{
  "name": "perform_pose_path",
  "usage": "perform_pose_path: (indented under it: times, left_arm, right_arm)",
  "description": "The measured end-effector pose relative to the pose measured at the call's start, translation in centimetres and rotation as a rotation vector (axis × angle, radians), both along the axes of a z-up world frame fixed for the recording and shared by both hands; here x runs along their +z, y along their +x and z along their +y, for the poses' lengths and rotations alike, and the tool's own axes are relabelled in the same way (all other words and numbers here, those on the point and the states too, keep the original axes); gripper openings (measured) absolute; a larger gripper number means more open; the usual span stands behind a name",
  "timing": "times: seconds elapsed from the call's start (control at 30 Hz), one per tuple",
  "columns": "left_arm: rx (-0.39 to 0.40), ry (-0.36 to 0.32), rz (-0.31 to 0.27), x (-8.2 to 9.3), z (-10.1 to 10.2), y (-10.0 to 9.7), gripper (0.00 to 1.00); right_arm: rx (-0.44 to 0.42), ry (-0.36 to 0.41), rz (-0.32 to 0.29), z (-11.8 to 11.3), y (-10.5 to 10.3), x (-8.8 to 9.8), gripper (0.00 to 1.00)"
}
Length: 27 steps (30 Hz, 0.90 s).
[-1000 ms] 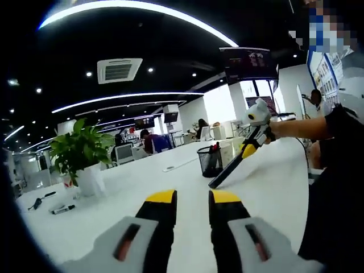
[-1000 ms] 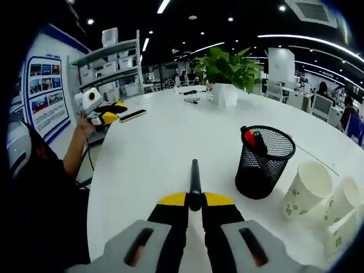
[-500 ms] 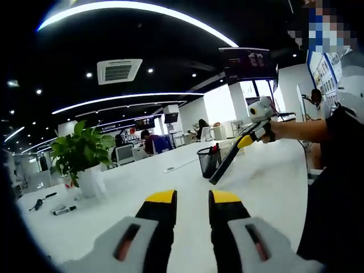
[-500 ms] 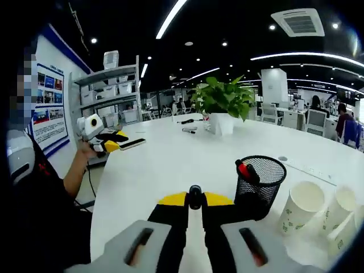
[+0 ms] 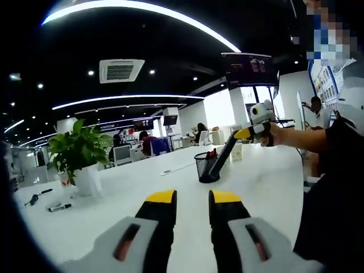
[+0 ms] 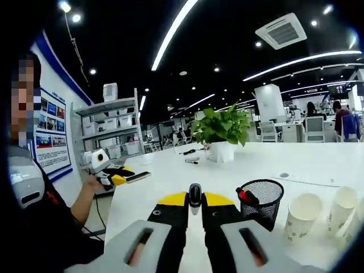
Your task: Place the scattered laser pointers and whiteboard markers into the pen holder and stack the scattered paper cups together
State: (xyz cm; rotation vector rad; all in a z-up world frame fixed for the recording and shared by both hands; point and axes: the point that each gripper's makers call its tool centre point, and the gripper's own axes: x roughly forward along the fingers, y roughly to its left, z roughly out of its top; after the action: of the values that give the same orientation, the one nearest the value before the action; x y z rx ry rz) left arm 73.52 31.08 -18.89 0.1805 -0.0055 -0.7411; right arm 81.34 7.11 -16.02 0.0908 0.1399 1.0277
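My right gripper (image 6: 195,202) is shut on a black pen (image 6: 195,192) that points straight ahead. In the left gripper view that gripper (image 5: 244,133) is held up in the air at the right. Its pen (image 5: 223,156) slants down, with the tip at the rim of the black mesh pen holder (image 5: 205,168). The holder (image 6: 260,203) has a red-capped marker (image 6: 245,197) in it. Two paper cups (image 6: 301,216) (image 6: 342,206) stand right of it. My left gripper (image 5: 192,200) is open with nothing between its jaws, low over the white table (image 5: 273,187).
A leafy plant in a white pot (image 5: 78,162) (image 6: 220,136) stands further along the table, with loose markers (image 5: 60,207) (image 6: 191,162) lying near it. A person's arm (image 5: 301,136) and dark sleeve are at the table's edge. Shelves (image 6: 111,131) line the wall.
The right gripper has risen and tipped the pen steeper. Its tip has gone from the table beside the holder to the holder's rim. The left gripper has barely moved.
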Motion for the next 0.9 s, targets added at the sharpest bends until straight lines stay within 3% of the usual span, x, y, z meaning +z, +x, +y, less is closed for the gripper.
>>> perform_pose_path:
  times: [0.17, 0.33, 0.53, 0.67, 0.8, 0.9]
  left_arm:
    - [-0.007, 0.030, 0.011, -0.3, -0.3, -0.2, 0.26]
    - [-0.004, 0.036, 0.038, -0.8, -0.9, -0.1, 0.36]
    - [-0.023, 0.016, 0.062, -1.1, -1.4, -0.1, 0.36]
    - [-0.036, 0.070, 0.064, -1.7, -2.1, -0.4, 0.36]
    - [-0.035, 0.081, 0.078, -1.9, -2.3, -0.5, 0.36]
    - [-0.015, 0.086, 0.063, -1.8, -1.9, -0.3, 0.33]
  right_arm:
    - [-0.008, 0.018, -0.013, -0.3, -0.1, 0.7, 0.12]
    - [-0.032, 0.037, -0.020, -0.7, 0.0, 1.4, 0.12]
    - [-0.046, 0.064, -0.015, -1.4, -0.4, 2.4, 0.12]
    - [-0.056, 0.054, -0.039, -1.6, -0.8, 3.7, 0.12]
    - [-0.100, 0.024, -0.025, -2.1, -0.7, 4.9, 0.12]
    - [-0.109, 0.027, -0.065, -2.5, -0.9, 6.5, 0.12]
